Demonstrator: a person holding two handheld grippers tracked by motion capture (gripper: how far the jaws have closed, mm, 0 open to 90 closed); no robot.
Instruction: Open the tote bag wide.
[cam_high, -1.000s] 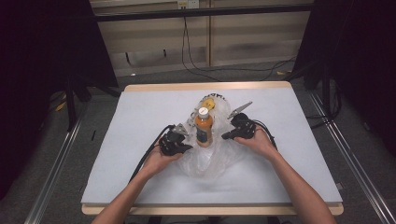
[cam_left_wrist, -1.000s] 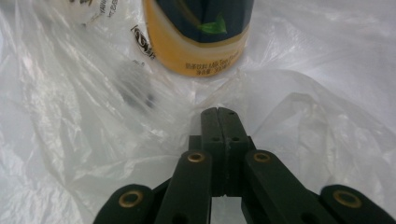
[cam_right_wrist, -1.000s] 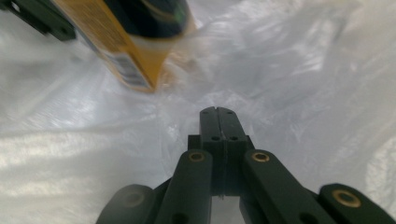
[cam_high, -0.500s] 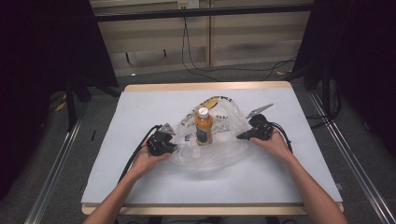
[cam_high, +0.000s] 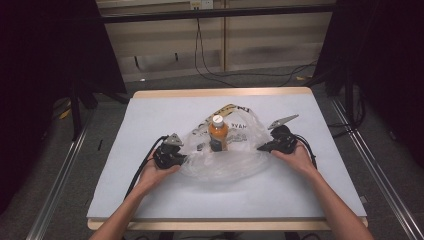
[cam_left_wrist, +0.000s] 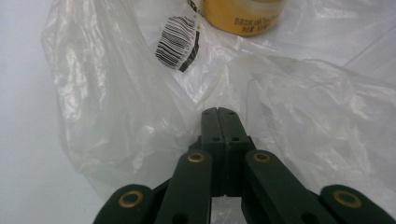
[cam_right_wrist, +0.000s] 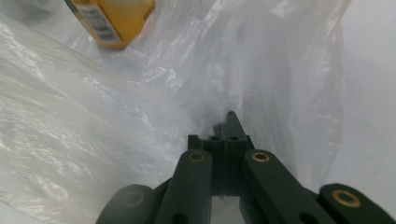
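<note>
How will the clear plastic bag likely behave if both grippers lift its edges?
The plastic bag looks thin and crinkled, so it would probably sag. The upright orange bottle inside may tip. The film looks glossy in the left gripper, so it could slip.

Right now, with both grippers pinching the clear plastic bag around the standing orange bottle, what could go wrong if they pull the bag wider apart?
1. The orange bottle stands upright inside the clear plastic bag; a tug on the film beneath it could tip it over.
2. The left gripper and right gripper each pinch only a thin fold of film at opposite edges, so the film may slip out or tear.
3. The small barcode label lies loose by the bottle and could shift.
</note>
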